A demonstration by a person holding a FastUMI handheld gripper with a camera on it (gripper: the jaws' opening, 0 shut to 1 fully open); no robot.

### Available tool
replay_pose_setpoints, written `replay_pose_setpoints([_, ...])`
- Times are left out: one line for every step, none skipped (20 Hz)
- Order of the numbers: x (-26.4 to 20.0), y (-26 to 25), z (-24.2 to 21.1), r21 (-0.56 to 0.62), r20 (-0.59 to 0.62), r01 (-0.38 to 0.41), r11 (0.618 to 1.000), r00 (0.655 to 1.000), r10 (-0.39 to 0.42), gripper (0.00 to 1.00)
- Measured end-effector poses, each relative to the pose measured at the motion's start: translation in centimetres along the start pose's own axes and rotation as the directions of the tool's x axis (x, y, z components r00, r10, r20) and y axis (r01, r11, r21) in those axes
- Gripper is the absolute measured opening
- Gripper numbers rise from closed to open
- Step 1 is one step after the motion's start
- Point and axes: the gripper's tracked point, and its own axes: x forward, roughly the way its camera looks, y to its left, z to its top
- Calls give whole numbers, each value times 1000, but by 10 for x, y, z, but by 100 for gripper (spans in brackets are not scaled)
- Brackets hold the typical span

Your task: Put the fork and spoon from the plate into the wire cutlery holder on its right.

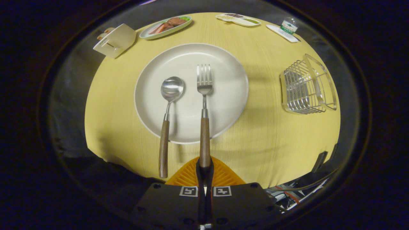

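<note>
The gripper [204, 167] is clenched on the wooden handle end of the fork [204, 105], both fingers pressing it. The tines lie on the plate [223, 60], beside the spoon [167, 115]. I think it should lift straight up before swinging right to the wire cutlery holder [307, 85]. The contact at the pads is hard to see.
</note>
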Motion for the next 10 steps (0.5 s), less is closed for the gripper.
replay_pose_setpoints([-4,-1,-2,9,3,-5,1000,1000,5,4])
replay_pose_setpoints([-11,-3,-2,15,7,-7,1000,1000,7,4])
replay_pose_setpoints([-18,-7,-3,17,12,-5,1000,1000,5,4])
replay_pose_setpoints([-26,-12,-3,23,23,-2,1000,1000,1,4])
replay_pose_setpoints([-35,-17,-4,32,31,-2,999,1000,1,4])
replay_pose_setpoints([-46,-24,-3,47,39,-1,999,999,-1,4])
replay_pose_setpoints([-57,-33,-1,66,47,3,998,999,-6,4])
replay_pose_setpoints([-69,-45,0,87,55,10,996,998,-15,4])
replay_pose_setpoints([-79,-58,1,106,64,23,994,998,-30,4])
replay_pose_setpoints([-89,-73,1,123,65,44,991,997,-52,4])
